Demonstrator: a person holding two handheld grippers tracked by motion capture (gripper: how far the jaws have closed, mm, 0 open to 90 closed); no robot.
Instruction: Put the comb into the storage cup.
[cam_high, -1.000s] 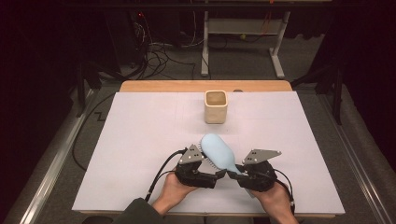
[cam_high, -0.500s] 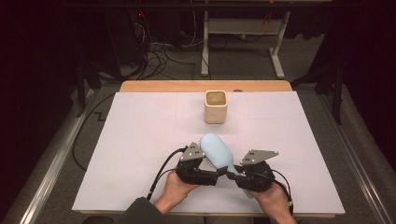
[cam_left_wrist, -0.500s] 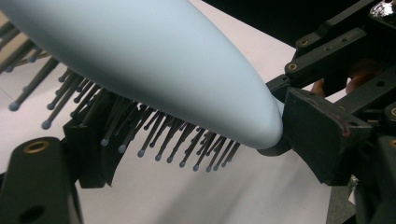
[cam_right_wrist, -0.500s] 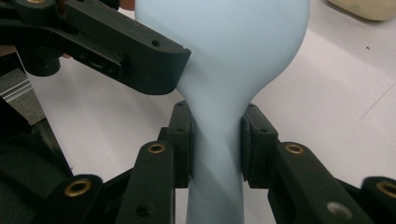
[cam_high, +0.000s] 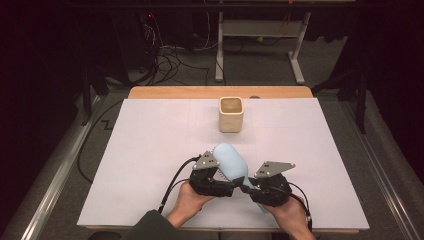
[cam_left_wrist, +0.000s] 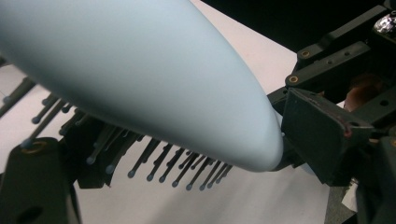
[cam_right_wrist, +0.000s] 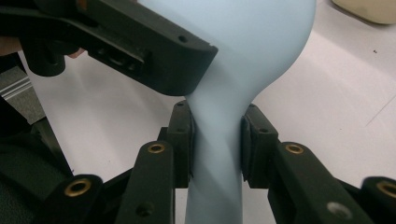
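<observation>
Seemingly mid-handover over the bench (cam_high: 150, 150): pale blue hairbrush (cam_high: 231, 161), handle clenched in right tool (cam_right_wrist: 215, 140), bristled head between wide jaws of left tool (cam_high: 216, 172), just closing slightly, grip impossible to tell. Probably left: delivery to beige cup (cam_high: 231, 114).

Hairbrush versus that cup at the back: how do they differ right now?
The hairbrush is pale blue; the cup is cream. The hairbrush is off the table, its handle clamped in the right gripper, with the left gripper at its bristled head; the cup stands upright and untouched farther back. The brush is rounded and tapers to a handle; the cup is squarish and open-topped. Both sit near the table's midline.
</observation>
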